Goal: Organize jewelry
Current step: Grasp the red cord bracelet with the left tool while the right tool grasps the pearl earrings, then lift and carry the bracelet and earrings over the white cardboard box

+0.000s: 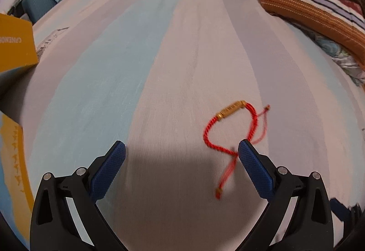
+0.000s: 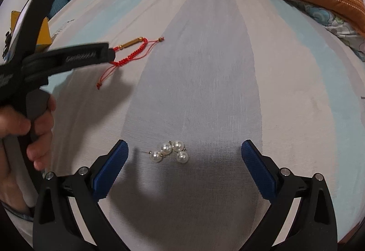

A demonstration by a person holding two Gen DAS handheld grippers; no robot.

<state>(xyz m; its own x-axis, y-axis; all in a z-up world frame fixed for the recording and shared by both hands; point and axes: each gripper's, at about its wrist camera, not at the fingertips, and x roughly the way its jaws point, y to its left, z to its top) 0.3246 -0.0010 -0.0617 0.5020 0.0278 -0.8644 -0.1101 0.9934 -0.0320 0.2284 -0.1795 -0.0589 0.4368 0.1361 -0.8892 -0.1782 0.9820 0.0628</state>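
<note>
Red cord bracelet with gold tube bead lies loose on bed sheet, just ahead of my left gripper, fingers spread, empty. Pearl earrings clustered between fingers of right gripper, also spread, empty. Nothing sorted yet; both pieces left to collect. Yellow box at left, likely destination.

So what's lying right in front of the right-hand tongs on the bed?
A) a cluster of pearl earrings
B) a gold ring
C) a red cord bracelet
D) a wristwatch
A: the pearl earrings lie on the striped sheet between the open right tongs; the red cord bracelet lies farther off by the left tongs.
</note>
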